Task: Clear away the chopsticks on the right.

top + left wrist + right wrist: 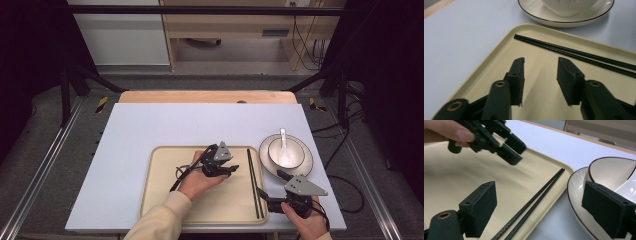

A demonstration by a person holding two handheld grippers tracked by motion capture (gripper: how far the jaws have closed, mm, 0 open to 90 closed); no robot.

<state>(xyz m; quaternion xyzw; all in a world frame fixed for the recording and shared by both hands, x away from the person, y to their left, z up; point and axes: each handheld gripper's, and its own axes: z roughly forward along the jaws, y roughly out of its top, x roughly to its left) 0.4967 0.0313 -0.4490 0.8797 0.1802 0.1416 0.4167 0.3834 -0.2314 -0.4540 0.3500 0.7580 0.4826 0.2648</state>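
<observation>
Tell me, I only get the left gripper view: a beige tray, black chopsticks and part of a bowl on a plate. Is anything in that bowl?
Observer: Yes, a white spoon rests in the bowl, handle pointing to the table's far side.
Operator: Where's the other gripper?
Observer: The right gripper hovers at the tray's near right corner, jaws open.
Operator: Is it holding anything?
Observer: No; the chopsticks lie on the tray between its jaws, untouched.
</observation>
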